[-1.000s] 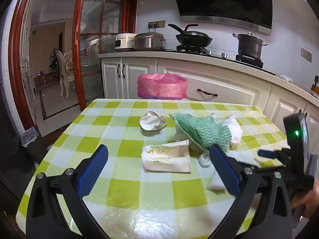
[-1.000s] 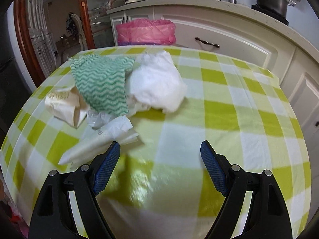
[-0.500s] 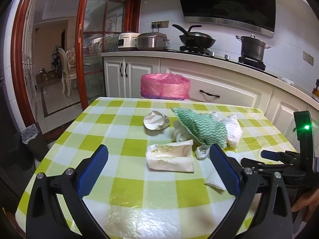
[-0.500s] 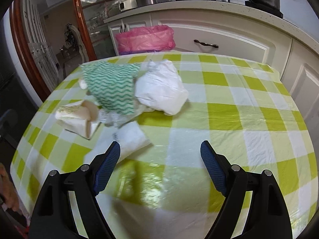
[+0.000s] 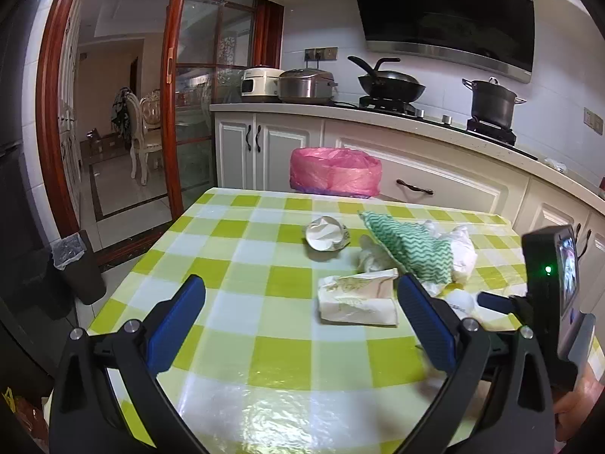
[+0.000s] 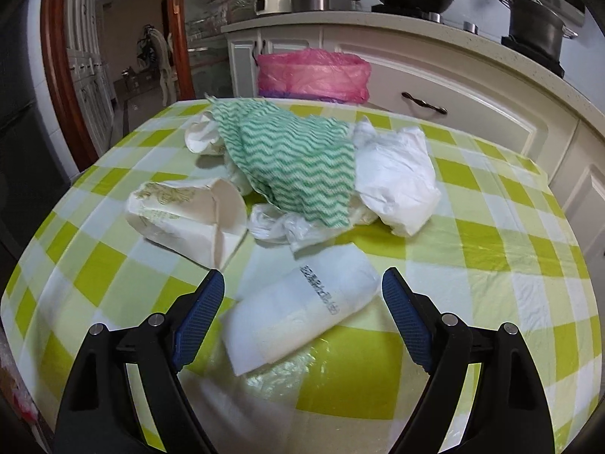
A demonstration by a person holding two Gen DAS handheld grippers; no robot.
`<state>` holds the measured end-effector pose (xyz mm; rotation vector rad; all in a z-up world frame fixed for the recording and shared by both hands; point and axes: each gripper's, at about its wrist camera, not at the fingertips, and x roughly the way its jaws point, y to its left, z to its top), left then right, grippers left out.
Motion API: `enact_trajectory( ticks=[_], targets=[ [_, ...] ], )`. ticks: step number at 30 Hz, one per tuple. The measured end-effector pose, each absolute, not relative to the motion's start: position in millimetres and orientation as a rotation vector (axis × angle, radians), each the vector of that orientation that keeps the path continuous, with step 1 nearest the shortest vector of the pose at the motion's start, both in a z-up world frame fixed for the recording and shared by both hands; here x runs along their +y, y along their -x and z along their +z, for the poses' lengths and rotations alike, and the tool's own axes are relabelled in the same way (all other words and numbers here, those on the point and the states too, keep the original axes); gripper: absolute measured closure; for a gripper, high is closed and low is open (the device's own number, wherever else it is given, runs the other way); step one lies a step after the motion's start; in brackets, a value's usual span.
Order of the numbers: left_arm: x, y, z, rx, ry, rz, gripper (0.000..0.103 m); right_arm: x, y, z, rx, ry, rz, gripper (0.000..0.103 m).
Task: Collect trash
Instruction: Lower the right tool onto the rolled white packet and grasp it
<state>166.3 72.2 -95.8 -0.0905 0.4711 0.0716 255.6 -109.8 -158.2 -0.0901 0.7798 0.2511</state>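
Kitchen behind my work area

I see a wok (image 5: 389,85) and a dark pot (image 5: 491,101) on the stove, two rice cookers (image 5: 287,84) beside them, and white cabinets (image 5: 264,143) below.

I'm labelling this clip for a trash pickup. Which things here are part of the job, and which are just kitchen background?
Job:
white packet, between the open right gripper fingers
crushed cup
second cup
green cloth
white bag
pink bin
left gripper, open

Background:
wok
pot
rice cookers
black bin
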Motion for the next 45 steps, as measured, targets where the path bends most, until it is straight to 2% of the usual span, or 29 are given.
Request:
enact_trajectory(
  ticks=[13, 19, 26, 30, 36, 44, 45],
  targets=[
    [44, -197, -116, 0.529, 0.079, 0.01, 0.005, -177, -247, -155, 0.809, -0.029, 0.129, 0.023],
    [53, -195, -116, 0.524, 0.065, 0.035, 0.005, -147, -250, -148, 0.789, -0.029, 0.21, 0.023],
    [74, -185, -111, 0.516, 0.062, 0.093, 0.005, -107, -260, -166, 0.838, 0.042, 0.216, 0.023],
    [82, -184, -113, 0.522, 0.102, 0.1, 0.005, -119, -254, -169, 0.841, 0.074, 0.175, 0.024],
    [55, -191, -115, 0.523, 0.085, 0.045, 0.005, -167, -245, -161, 0.843, -0.027, 0.158, 0.023],
    [36, -206, -128, 0.598, 0.044, 0.027, 0.005, -160, -265, -169, 0.863, -0.01, 0.252, 0.024],
    [38, -207, -128, 0.6, 0.042, 0.035, 0.005, -158, -266, -170, 0.868, -0.005, 0.259, 0.027]
  ],
)
